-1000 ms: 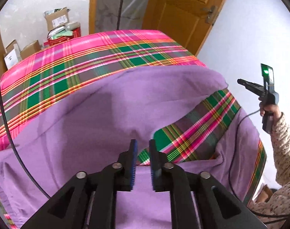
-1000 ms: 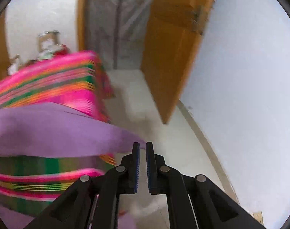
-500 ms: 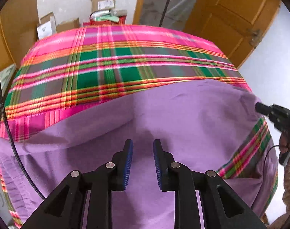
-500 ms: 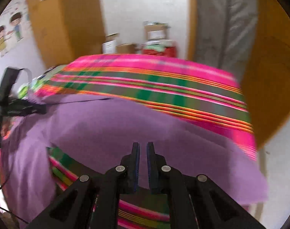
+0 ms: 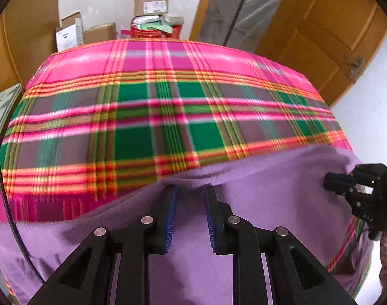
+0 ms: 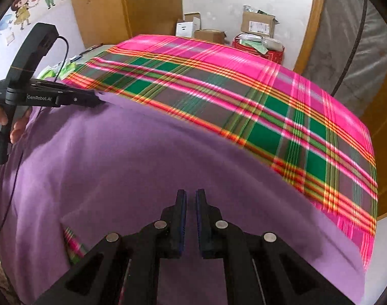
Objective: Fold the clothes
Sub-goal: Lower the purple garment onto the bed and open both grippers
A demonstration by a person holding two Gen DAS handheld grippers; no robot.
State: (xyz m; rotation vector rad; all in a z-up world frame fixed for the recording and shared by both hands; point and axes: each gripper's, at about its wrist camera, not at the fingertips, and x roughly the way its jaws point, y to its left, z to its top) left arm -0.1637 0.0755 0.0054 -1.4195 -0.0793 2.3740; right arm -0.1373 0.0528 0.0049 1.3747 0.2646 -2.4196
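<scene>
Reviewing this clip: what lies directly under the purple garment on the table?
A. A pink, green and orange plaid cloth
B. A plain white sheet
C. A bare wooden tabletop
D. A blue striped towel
A: in both wrist views the purple garment is spread over a plaid cloth with pink, green and orange bands, which covers the surface beyond the garment's far edge.

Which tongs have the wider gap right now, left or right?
The left tongs: blue pads clearly apart, at the purple cloth's far edge. The right tongs show only a slit, nothing between them.
</scene>
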